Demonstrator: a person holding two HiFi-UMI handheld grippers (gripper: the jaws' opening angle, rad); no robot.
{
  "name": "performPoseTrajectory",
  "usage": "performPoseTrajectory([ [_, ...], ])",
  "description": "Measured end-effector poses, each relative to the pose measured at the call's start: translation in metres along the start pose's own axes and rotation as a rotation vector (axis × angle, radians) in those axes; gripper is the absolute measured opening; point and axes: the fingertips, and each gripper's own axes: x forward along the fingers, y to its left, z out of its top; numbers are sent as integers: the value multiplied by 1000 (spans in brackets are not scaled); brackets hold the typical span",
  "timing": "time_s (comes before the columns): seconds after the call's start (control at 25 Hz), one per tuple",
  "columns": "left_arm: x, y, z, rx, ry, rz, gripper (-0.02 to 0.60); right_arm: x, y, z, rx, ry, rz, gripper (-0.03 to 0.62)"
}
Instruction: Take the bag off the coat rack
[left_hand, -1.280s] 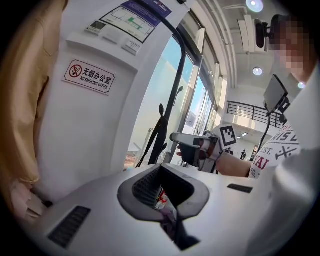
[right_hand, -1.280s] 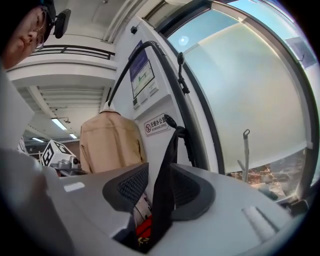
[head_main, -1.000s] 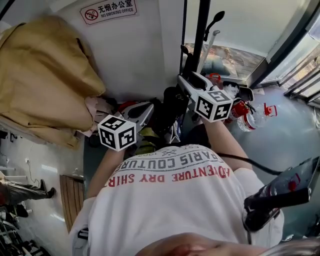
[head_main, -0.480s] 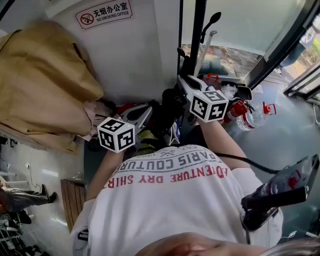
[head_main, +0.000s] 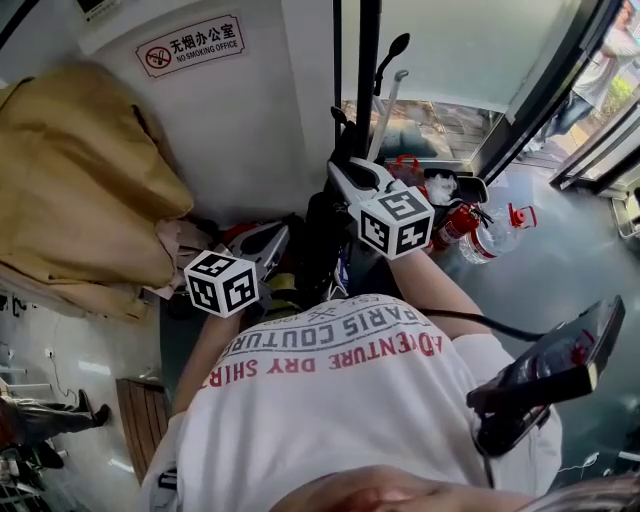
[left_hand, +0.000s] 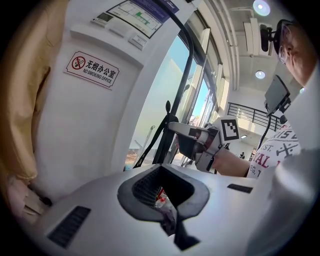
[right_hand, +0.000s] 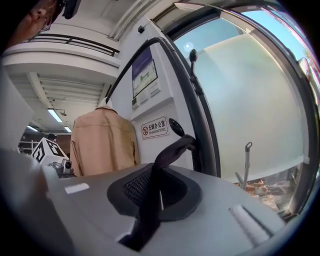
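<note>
A black bag (head_main: 322, 240) hangs low against the black coat rack pole (head_main: 366, 80), between my two grippers. Its dark strap (right_hand: 167, 157) runs from a rack hook (right_hand: 176, 126) down into the slot of my right gripper (right_hand: 150, 200). That gripper's jaws are closing, with the pads on the strap. In the head view my right gripper (head_main: 345, 180) is tight against the pole. My left gripper (head_main: 262, 243) sits lower and to the left, shut and empty (left_hand: 167, 202). Most of the bag is hidden behind the grippers.
A tan coat (head_main: 80, 180) hangs at the left, beside a white wall with a no-smoking sign (head_main: 190, 45). At the rack's foot lie a red fire extinguisher (head_main: 460, 222) and a water bottle (head_main: 492, 235). A glass door frame (head_main: 545, 90) stands to the right.
My right gripper has shifted slightly left and up along the pole. The left gripper drifted a little left. The whole head view has tilted.
</note>
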Motion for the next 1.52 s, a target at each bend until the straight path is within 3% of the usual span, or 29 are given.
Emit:
performPoseTrajectory([
  [0.2, -5, -2, 3, -6, -20, 1, 0, -4, 5, 34, -32, -59, 12, 23],
  [0.4, -13, 2, -1, -22, -23, -7, 0, 1, -3, 68, 37, -112, 19, 21],
  [0.6, -22, 9, -2, -35, -29, 9, 0, 7, 8, 101, -5, -157, 48, 21],
  [0.84, -36, 11, -1, -45, -48, 44, 0, 20, 46, 121, -71, -167, 182, 23],
  [0.96, -45, 8, -3, -51, -59, 64, 0, 19, 68, 106, -84, -136, 244, 23],
  [1.08, -53, 4, -9, -67, -64, 89, 0, 10, 66, 76, -10, -98, 242, 23],
  [1.36, -71, -23, -56, -94, -54, 162, 0, -23, 65, -25, 89, 42, 264, 23],
  [1.52, -87, -36, -78, -129, -51, 202, 0, -41, 78, -58, 104, 97, 291, 23],
])
